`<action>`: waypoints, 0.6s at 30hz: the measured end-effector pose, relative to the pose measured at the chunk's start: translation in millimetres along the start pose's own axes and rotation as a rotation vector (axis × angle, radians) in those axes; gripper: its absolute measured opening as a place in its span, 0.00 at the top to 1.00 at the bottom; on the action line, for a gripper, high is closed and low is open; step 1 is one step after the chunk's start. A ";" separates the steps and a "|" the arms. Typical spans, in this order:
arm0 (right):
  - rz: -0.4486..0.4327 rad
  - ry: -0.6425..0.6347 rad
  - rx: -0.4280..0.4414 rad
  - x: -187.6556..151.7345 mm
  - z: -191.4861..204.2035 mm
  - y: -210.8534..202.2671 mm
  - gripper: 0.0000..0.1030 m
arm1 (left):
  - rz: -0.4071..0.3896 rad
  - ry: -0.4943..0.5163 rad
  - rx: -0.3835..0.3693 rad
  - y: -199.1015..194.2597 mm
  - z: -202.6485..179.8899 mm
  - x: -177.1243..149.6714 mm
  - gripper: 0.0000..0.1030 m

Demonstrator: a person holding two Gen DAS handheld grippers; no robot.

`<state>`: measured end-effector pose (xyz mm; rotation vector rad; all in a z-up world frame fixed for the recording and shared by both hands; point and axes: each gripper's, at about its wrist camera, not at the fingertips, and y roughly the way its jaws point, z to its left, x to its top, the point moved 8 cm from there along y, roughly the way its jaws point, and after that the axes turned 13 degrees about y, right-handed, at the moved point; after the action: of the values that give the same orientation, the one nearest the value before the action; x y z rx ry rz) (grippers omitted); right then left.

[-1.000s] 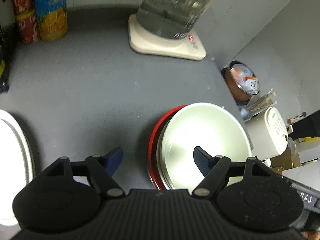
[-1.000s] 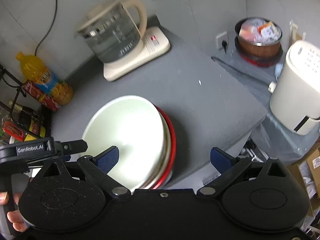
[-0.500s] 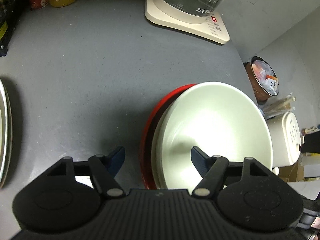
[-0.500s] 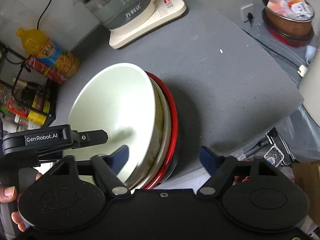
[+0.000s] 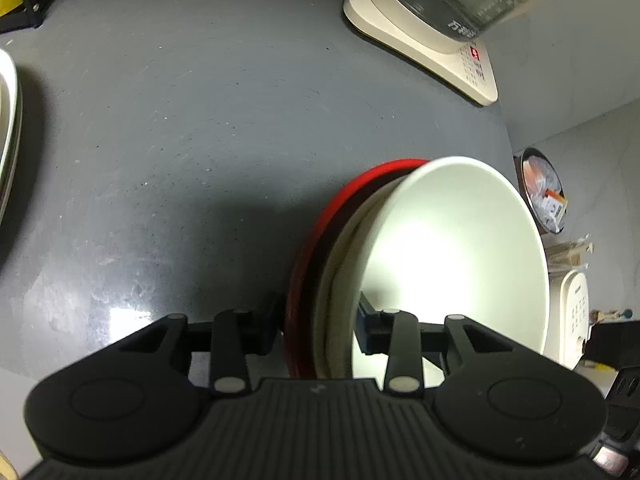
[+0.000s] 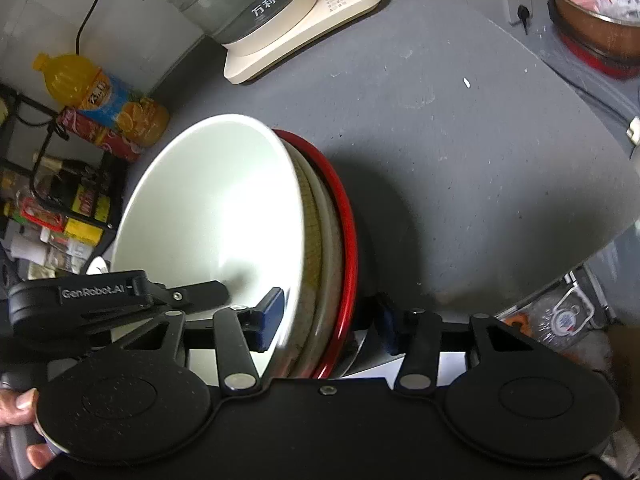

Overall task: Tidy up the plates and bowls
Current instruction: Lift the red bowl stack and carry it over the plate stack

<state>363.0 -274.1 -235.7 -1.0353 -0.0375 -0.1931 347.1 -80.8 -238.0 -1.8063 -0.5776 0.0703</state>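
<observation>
A stack of nested dishes sits on the grey counter: a white bowl (image 5: 452,248) on top, a beige dish under it and a red plate (image 5: 320,232) at the bottom. It also shows in the right wrist view, white bowl (image 6: 212,204) over red plate (image 6: 348,236). My left gripper (image 5: 316,328) is shut on the stack's near left rim, one finger inside the bowl, one outside the red plate. My right gripper (image 6: 328,320) is shut on the near right rim the same way. The stack looks tilted in both views. The left gripper's body (image 6: 80,300) shows beside the bowl.
A glass kettle on a cream base (image 6: 280,12) stands at the back. An orange juice bottle (image 6: 104,96), a red can and a black rack of bottles (image 6: 52,200) are at the left. Another white plate's rim (image 5: 8,120) lies far left. The counter edge (image 6: 600,240) drops off at right.
Both grippers moved in over the stack's rim and closed on it, from wide open a second ago. The stack now fills more of each view and looks tilted.
</observation>
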 end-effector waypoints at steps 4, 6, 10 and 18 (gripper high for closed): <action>-0.003 0.008 0.025 3.2 -1.2 -2.4 0.63 | -0.022 -0.003 -0.005 -9.9 3.3 -1.4 0.67; -0.013 -0.002 0.035 3.8 1.8 -4.0 0.64 | -0.035 0.004 -0.009 -14.7 4.0 -0.1 0.67; -0.026 -0.015 0.029 3.3 10.7 -7.6 0.64 | -0.053 0.000 -0.023 -22.9 7.7 1.1 0.67; -0.035 -0.077 0.045 -4.3 49.9 -6.6 0.64 | -0.105 0.001 -0.036 -56.4 35.6 4.4 0.67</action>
<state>360.6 -234.0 -205.1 -0.9974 -0.1288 -0.1835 319.4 -36.2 -196.6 -1.8073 -0.6758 -0.0128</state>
